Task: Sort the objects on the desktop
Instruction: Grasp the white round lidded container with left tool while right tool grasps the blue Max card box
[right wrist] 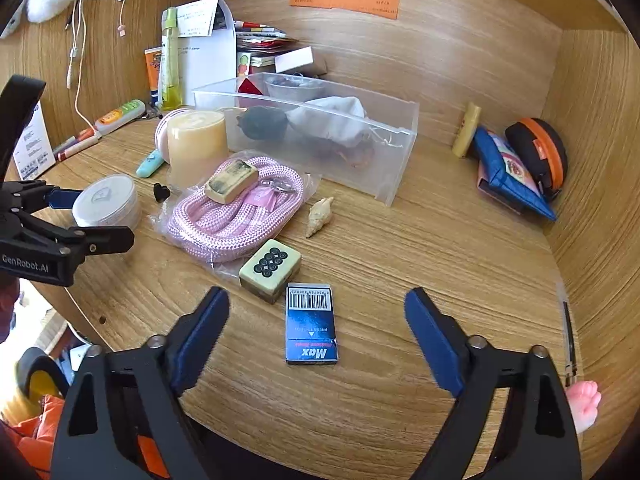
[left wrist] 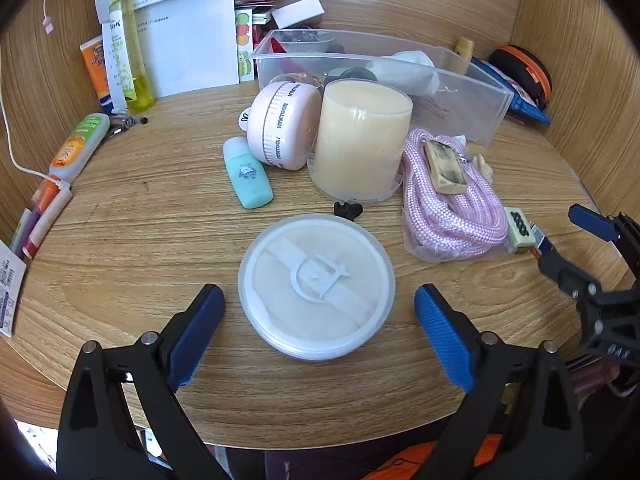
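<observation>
**Observer:** Which step are you on?

**Operator:** I'm lining up two picks at once. I'm hovering the left gripper (left wrist: 318,320) over the round white puff case (left wrist: 316,286), which is lying flat just in front of the cream candle jar (left wrist: 362,140). The tongs are standing wide on either side of the case, not touching it.

**Observer:** And the right?

**Operator:** I'm pointing the right gripper (right wrist: 316,320) at the blue staple box (right wrist: 311,325), lying well in front of the candle jar and just beside the mahjong tile (right wrist: 270,270). Those tongs are also spread wide, with the box between them — nothing held yet.

**Observer:** What does the next move need?

**Operator:** I'm judging it as lowering each gripper until the pads bracket their thing, then closing. The case is nearly as wide as the opening, so I'm keeping it centred. Then probably the clear bin (right wrist: 400,148) behind the jar.

**Observer:** Do the views differ?

**Operator:** The right wrist view is showing the staple box, the seashell (right wrist: 320,216) and the sticky notes on the back wall — the left view is missing those, but it alone is showing the case framed by its tongs.
</observation>
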